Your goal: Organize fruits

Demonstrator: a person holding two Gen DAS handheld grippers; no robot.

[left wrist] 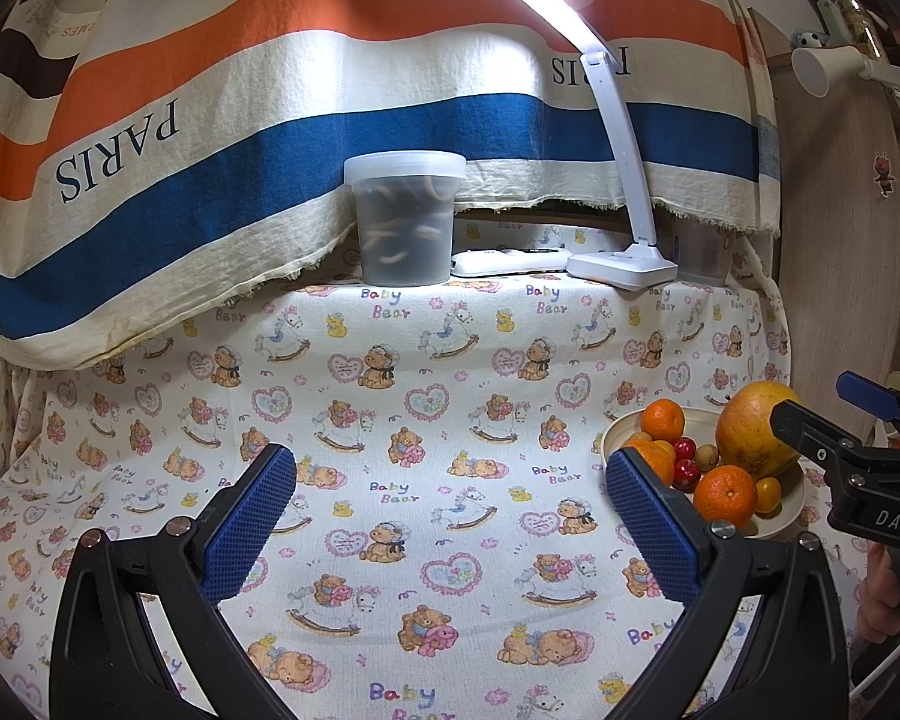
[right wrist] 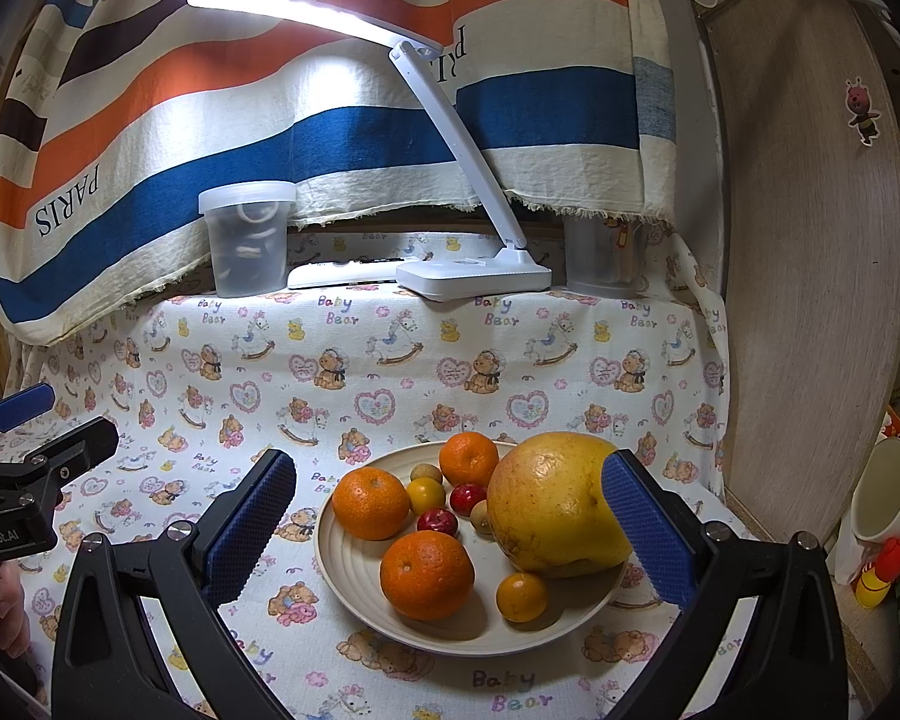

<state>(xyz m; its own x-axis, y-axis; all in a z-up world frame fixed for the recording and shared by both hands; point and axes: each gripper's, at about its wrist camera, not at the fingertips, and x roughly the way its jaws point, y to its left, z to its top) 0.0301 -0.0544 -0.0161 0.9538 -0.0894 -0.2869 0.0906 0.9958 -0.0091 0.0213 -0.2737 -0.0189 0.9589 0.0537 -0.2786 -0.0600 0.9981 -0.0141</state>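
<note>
all fruit sits in one round cream plastic plate [right wrist: 354,576] on the white cloth with little bears [right wrist: 390,360]. nothing loose on the cloth beside the plate.

inside the plate: one big yellow pomelo [right wrist: 546,510] on the right side, leaning near the rim. three round orange mandarins [right wrist: 427,575] on the left side and at the back. two small yellow-orange fruits [right wrist: 521,597], one at the front and one in the middle. two tiny shiny red fruits [right wrist: 437,521] in the middle. two little brown round fruits [right wrist: 426,471], one at the back and one touching the pomelo. all mixed up, big by small, not in groups.

right black gripper with blue pads [right wrist: 450,534] held just in front of the plate, jaws wide, nothing between them. right pad close by the pomelo, likely because the plate is the thing to work on. left black gripper with blue pads [left wrist: 450,528] held left of the plate over bare cloth, jaws wide too, holding nothing, likely kept out of the way.

hard to tell the stage. fits fruit already gathered into the plate, and also fits fruit waiting to be sorted out of the plate.

behind the plate, far back: a cloudy plastic tub with a lid [left wrist: 405,219] with pale curly things inside, too blurry to name. right of it a white desk lamp [right wrist: 474,276], shining down on the cloth. a second cloudy cup [right wrist: 600,258] further right, inside not clear. striped cloth with blue and orange bands [left wrist: 210,120] hanging behind all.
</note>
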